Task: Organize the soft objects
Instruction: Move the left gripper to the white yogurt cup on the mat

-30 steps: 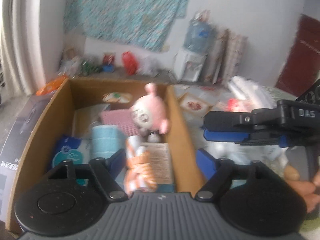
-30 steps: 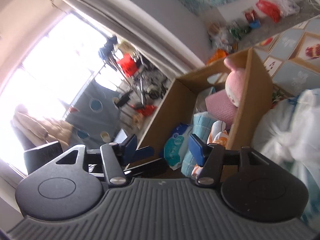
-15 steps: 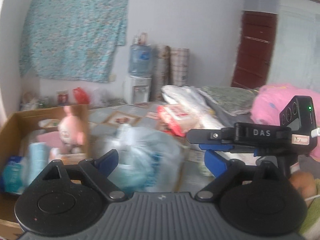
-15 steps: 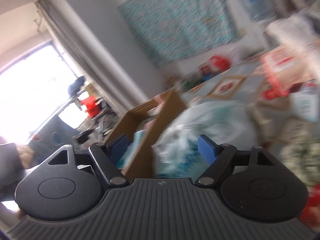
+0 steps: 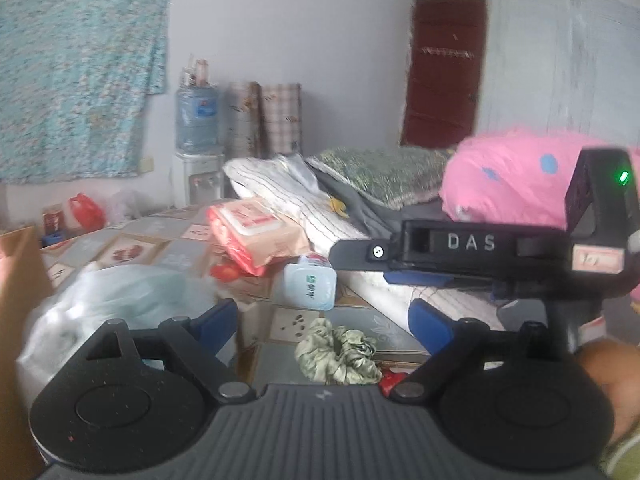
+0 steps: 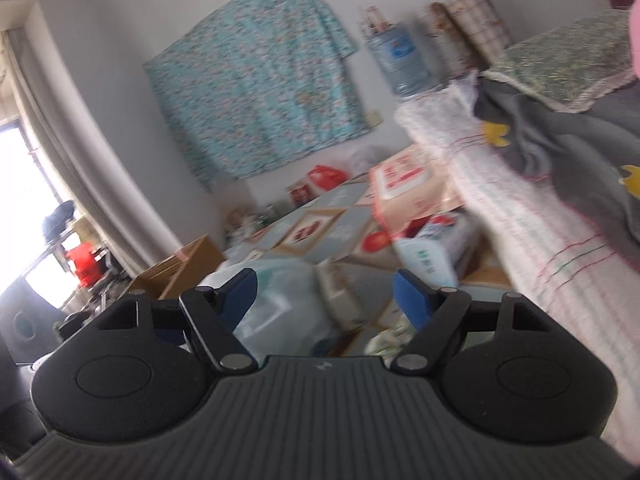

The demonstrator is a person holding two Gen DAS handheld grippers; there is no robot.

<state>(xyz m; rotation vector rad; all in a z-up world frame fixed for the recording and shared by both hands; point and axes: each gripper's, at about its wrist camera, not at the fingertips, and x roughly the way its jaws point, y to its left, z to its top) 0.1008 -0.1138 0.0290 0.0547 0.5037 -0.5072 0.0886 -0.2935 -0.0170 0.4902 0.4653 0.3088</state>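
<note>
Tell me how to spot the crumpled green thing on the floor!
Start at the striped mattress and drop to the patterned floor beside it. Below the wipes pack lies a green scrunchie, the only ruffled, shiny cloth ring among smooth packets and bags.

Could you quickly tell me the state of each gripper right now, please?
Left gripper: open, holding nothing.
Right gripper: open, jaws closing slightly, nothing gripped.

Left wrist view looks forward and slightly down across the tiled floor [image 5: 168,248] toward the far wall. Right wrist view, rolled, faces the same way. Both share the teal wall cloth [image 5: 76,80] [image 6: 256,80], water bottle [image 5: 198,118] [image 6: 404,60] and wipes pack [image 5: 256,236] [image 6: 404,184].
</note>
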